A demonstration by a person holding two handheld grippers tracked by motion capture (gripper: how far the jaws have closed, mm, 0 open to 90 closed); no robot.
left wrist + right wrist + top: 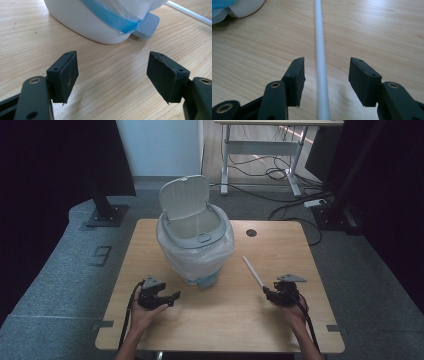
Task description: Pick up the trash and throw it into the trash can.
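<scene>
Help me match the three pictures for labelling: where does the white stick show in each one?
High view: white stick lies right of centre, slanting down to the right gripper.
Left gripper view: top right corner, past the pedal.
Right gripper view: up the middle, between the open fingers.
Shared landmark: the white bin.

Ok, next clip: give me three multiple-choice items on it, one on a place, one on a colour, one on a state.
1. Where does the white rod lie?
A. between the right tongs' jaws
B. inside the bin
C. under the left tongs

2. What colour is the band around the bin's bag?
A. red
B. blue
C. green

3. How is the bin's lid?
A. shut
B. lying on the table
C. raised open

A: the right gripper view shows the rod running between both pads, untouched.
B: the left gripper view shows a blue strip.
C: the high view shows the lid standing up behind the rim.
</scene>
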